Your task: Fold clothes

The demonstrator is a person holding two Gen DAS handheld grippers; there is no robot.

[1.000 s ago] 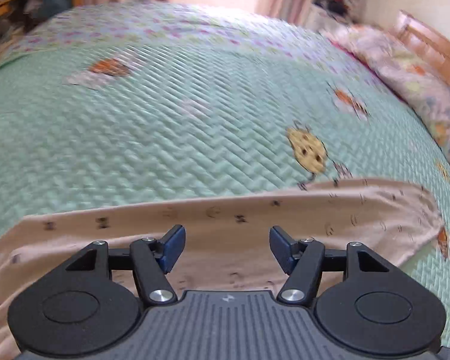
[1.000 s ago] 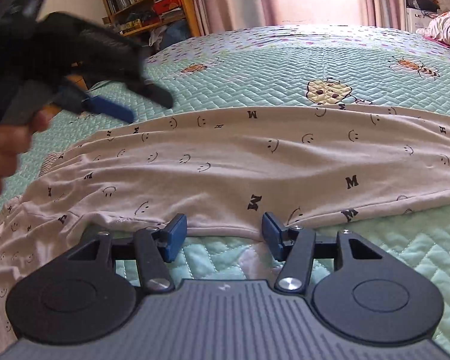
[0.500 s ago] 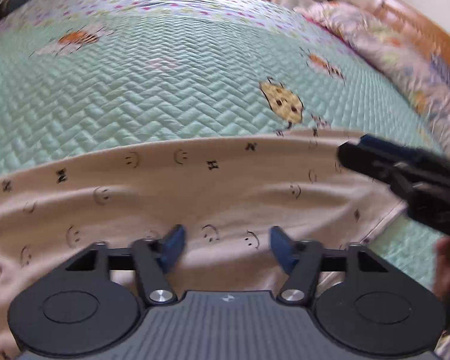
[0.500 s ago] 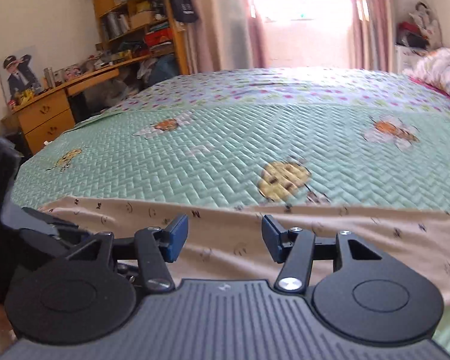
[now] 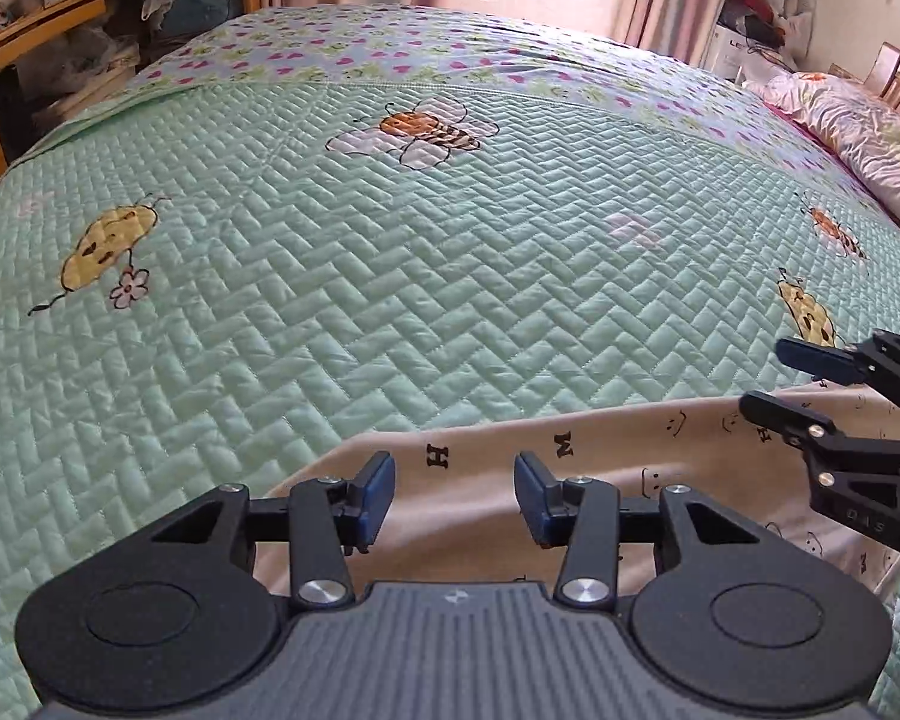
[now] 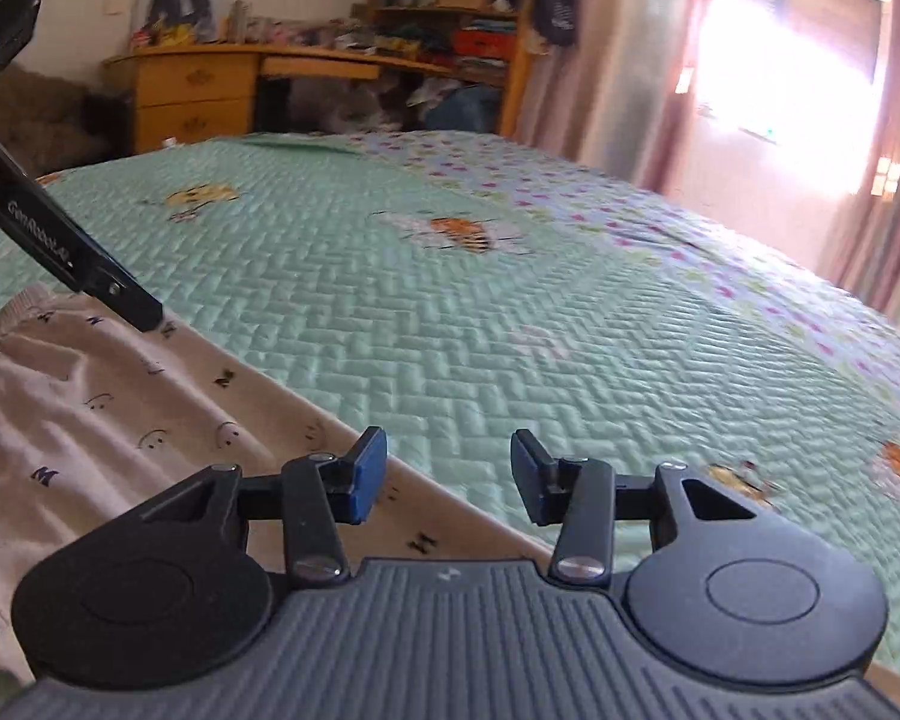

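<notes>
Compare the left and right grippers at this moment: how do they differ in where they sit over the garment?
The left gripper has the beige printed garment behind both blue pads; the right gripper straddles the garment's edge, with beige cloth behind its left pad and the green quilt behind its right pad. The left gripper sits near the garment's rounded end; the right sits along its straight edge. Both are open and hold nothing.

I see a beige garment (image 5: 600,480) printed with small smiley faces and dark letters. It lies spread flat on the green quilted bedspread (image 5: 390,276), slightly wrinkled.
</notes>
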